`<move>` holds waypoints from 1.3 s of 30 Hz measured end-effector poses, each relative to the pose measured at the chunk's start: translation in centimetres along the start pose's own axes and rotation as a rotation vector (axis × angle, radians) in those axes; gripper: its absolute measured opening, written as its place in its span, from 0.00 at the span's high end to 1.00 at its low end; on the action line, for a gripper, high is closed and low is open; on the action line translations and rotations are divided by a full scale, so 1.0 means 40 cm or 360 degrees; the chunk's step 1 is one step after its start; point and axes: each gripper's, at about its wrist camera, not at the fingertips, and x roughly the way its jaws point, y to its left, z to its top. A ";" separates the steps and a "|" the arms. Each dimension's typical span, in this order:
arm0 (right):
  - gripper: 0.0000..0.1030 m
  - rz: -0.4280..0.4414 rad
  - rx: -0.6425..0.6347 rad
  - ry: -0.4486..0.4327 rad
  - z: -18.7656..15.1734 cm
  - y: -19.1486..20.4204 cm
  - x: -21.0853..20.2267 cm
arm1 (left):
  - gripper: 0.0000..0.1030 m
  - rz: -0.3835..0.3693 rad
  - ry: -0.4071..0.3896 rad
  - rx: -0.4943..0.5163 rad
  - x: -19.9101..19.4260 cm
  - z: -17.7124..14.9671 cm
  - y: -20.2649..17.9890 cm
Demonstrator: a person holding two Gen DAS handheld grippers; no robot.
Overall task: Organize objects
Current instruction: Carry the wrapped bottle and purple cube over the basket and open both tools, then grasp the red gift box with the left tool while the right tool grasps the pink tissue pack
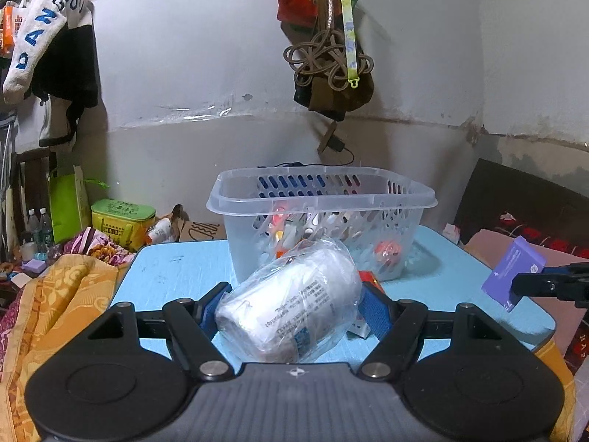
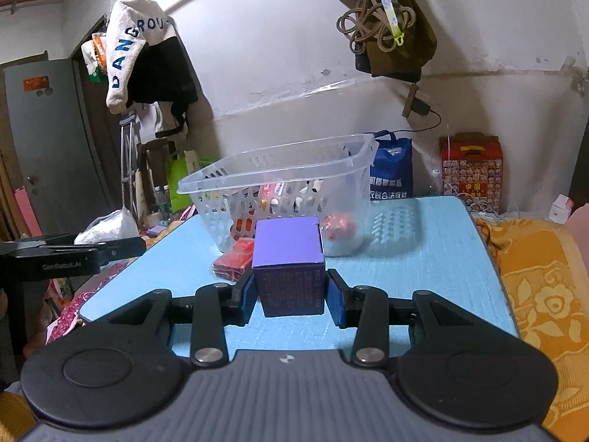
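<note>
Left gripper fingers clamped on plastic-wrapped white roll; right gripper fingers clamped on purple cardboard box. Clear slotted plastic basket set near far edge of light blue table; bare tabletop seen at right.

The basket is clear, glossy plastic with slotted walls. The roll is white, wrapped in thin, crinkled, shiny clear film that catches the light. The box looks like smooth purple cardboard, faintly glossy. The desk top is matt light blue with a fine grain. Each hand-held gripper is matt black plastic with bright metal rivets and blue textured pads. The cloth at the desk's right edge is orange with a woven flower pattern.
</note>
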 end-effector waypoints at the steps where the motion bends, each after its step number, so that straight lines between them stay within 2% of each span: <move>1: 0.58 0.0003 -0.0001 -0.0001 0.004 0.001 0.003 | 0.25 0.0001 0.0005 -0.0007 0.004 0.004 0.002; 9: 0.58 -0.0036 -0.0034 -0.0114 0.083 0.012 0.017 | 0.25 -0.0033 -0.0044 -0.0095 0.028 0.073 0.012; 13: 0.58 -0.0034 -0.0019 -0.0134 0.160 0.007 0.060 | 0.25 -0.0055 -0.0068 -0.0145 0.059 0.146 0.015; 17: 0.58 -0.0026 -0.0030 -0.0189 0.239 0.003 0.127 | 0.25 -0.0096 -0.0054 -0.0181 0.131 0.227 0.008; 21: 0.58 -0.0080 0.0061 -0.0069 0.302 -0.045 0.262 | 0.25 -0.0070 0.0039 -0.0187 0.247 0.283 -0.005; 23: 0.58 -0.0113 0.0037 -0.0033 0.309 -0.053 0.312 | 0.25 -0.0054 0.0109 -0.0209 0.298 0.295 -0.003; 28: 0.57 -0.0112 -0.0001 0.0004 0.303 -0.052 0.366 | 0.25 0.0044 0.0152 -0.0165 0.371 0.295 -0.003; 29: 0.51 -0.0124 -0.0004 -0.0009 0.304 -0.051 0.369 | 0.25 0.0042 0.0158 -0.0167 0.385 0.296 0.000; 30: 0.40 -0.0118 -0.0001 -0.0017 0.306 -0.053 0.369 | 0.25 0.0030 0.0172 -0.0162 0.400 0.296 0.003; 31: 0.12 -0.0109 0.0010 -0.0019 0.307 -0.053 0.366 | 0.24 0.0036 0.0185 -0.0165 0.414 0.296 0.005; 32: 0.00 -0.0127 0.0015 -0.0050 0.312 -0.052 0.357 | 0.23 0.0047 0.0186 -0.0154 0.421 0.297 0.006; 33: 0.00 -0.0171 0.0009 -0.0119 0.309 -0.045 0.335 | 0.11 0.0052 0.0161 -0.0139 0.421 0.293 0.008; 35: 0.00 -0.0205 -0.0028 -0.0210 0.294 -0.035 0.276 | 0.00 0.0065 0.0093 -0.0135 0.396 0.285 0.014; 37: 0.00 -0.0217 0.0001 -0.0243 0.267 -0.033 0.222 | 0.00 0.0085 0.0002 -0.0129 0.347 0.269 0.018; 39: 0.00 -0.0210 0.0081 -0.0233 0.215 -0.037 0.171 | 0.00 0.0053 0.0004 -0.0153 0.311 0.255 0.020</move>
